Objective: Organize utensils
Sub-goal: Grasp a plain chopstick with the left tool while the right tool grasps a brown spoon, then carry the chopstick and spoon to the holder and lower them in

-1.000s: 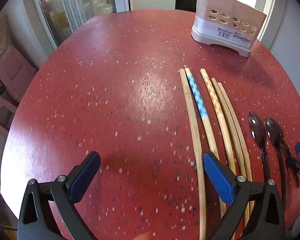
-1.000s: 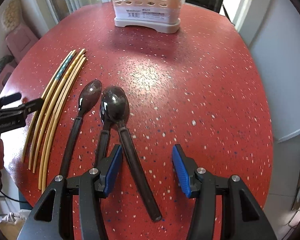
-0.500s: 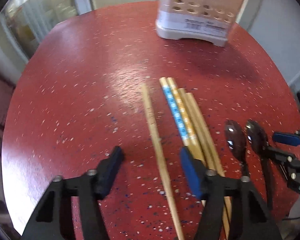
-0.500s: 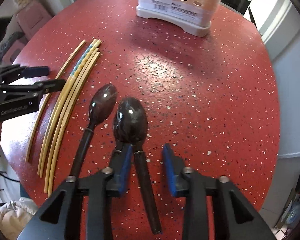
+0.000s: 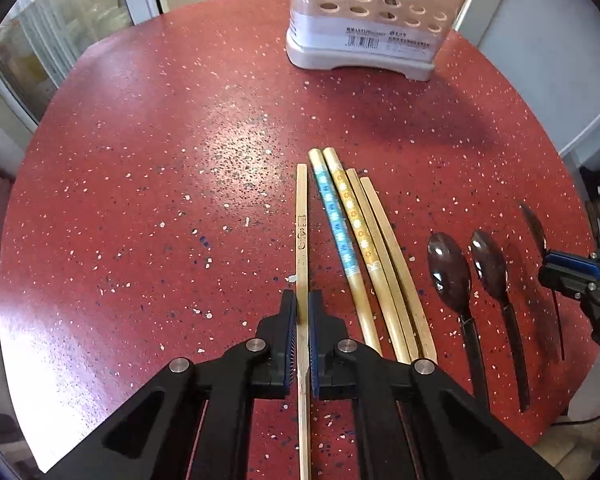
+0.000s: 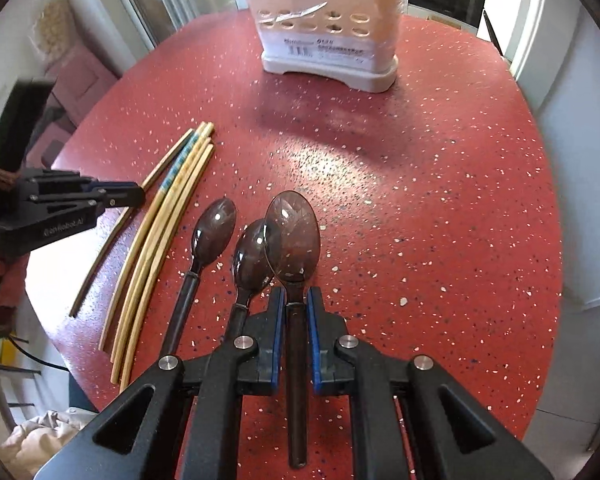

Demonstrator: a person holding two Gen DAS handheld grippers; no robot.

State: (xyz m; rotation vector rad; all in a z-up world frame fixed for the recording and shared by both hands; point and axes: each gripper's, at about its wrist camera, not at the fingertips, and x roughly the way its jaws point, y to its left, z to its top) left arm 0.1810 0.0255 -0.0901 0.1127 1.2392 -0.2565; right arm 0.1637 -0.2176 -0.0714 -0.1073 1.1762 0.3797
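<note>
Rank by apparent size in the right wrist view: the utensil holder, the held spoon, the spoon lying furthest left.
1. Utensil holder, though farthest from the camera.
2. Held spoon, nearest the lens, so inflated.
3. Leftmost spoon.
The two spoons may really match; I cannot tell.

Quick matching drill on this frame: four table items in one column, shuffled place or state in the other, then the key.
Items
1. plain chopstick
2. blue-patterned chopstick
3. rightmost spoon
4. utensil holder

States
A. stands at the far side of the table, spoons already in it
B. clamped in the right gripper
C. clamped in the left gripper
D. lies on the table in the bundle of four

Pairs: 1-C, 2-D, 3-B, 4-A
</note>
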